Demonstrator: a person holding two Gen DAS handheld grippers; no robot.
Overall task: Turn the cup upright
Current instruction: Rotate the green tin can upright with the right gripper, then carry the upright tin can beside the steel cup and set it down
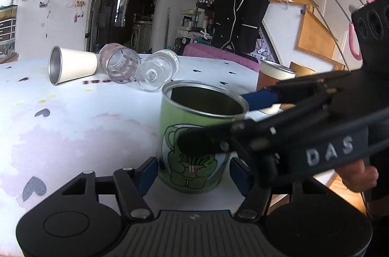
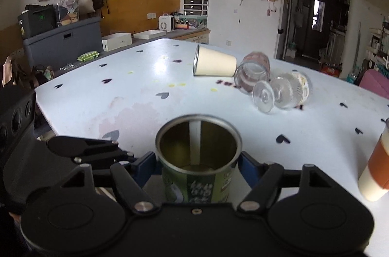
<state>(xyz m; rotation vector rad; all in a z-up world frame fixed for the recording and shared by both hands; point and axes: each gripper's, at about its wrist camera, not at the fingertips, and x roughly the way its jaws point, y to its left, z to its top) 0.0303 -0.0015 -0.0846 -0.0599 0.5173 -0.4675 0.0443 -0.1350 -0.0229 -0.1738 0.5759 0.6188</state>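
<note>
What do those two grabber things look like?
Both are black plastic with blue pads on the fingers. Round black discs and silver screws sit at the base of the left hand-held gripper and the right hand-held gripper. The right one shows white letters "DAS" on a strap.

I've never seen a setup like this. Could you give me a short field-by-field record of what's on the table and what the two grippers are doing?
surface: white table with small heart marks
upright: green tin cup, mouth up; orange-banded cup at the right edge
lying on their sides: cream cup, pink-tinted glass, clear stemmed glass, close together in a row
left gripper: fingers on either side of the green tin cup, not touching it
right gripper: straddles the same cup; contact unclear
still to flip: the three lying cups
</note>
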